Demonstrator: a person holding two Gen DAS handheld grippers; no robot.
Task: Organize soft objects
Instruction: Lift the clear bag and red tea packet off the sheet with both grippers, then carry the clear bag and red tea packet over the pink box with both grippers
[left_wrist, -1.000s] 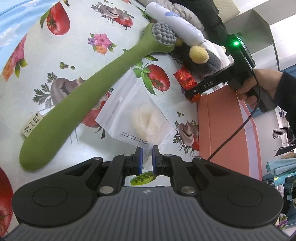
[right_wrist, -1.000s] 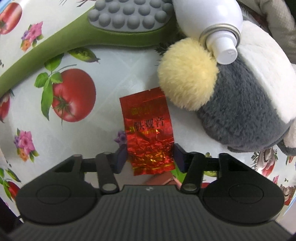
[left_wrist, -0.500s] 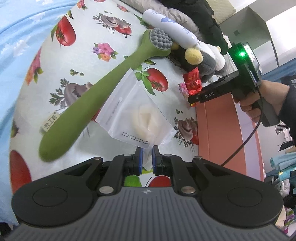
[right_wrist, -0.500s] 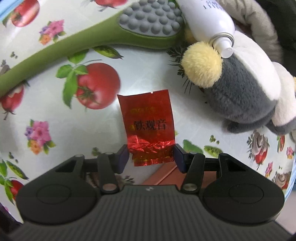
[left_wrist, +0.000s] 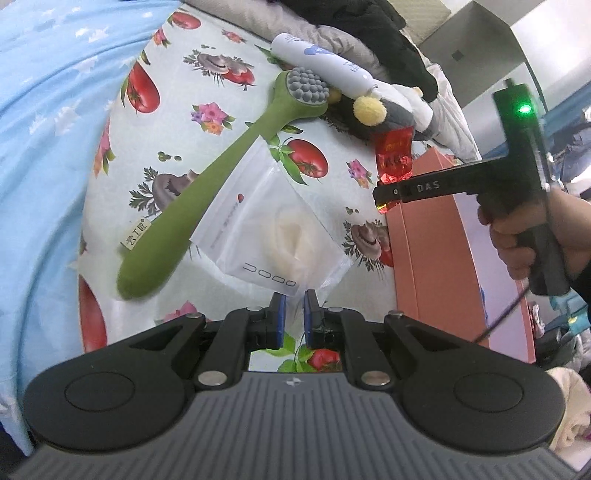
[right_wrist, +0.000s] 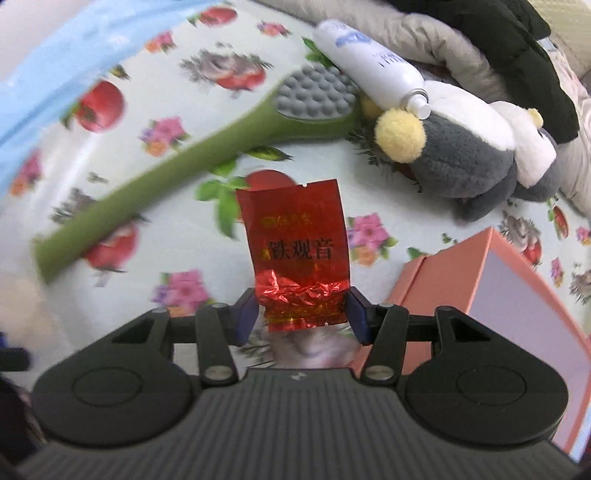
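The right gripper (right_wrist: 301, 315) is clamping a crinkled red foil packet (right_wrist: 297, 258); the left gripper (left_wrist: 293, 315) is pinching a white pouch (left_wrist: 271, 236). Beyond both fingertips a fruit-print cloth (left_wrist: 177, 110) is lying — pink box (right_wrist: 517, 295) alongside.

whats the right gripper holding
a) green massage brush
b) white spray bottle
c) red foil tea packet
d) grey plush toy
c: the red foil tea packet sits pinched between the right gripper pads, lifted off the tablecloth, with the other three still lying there.
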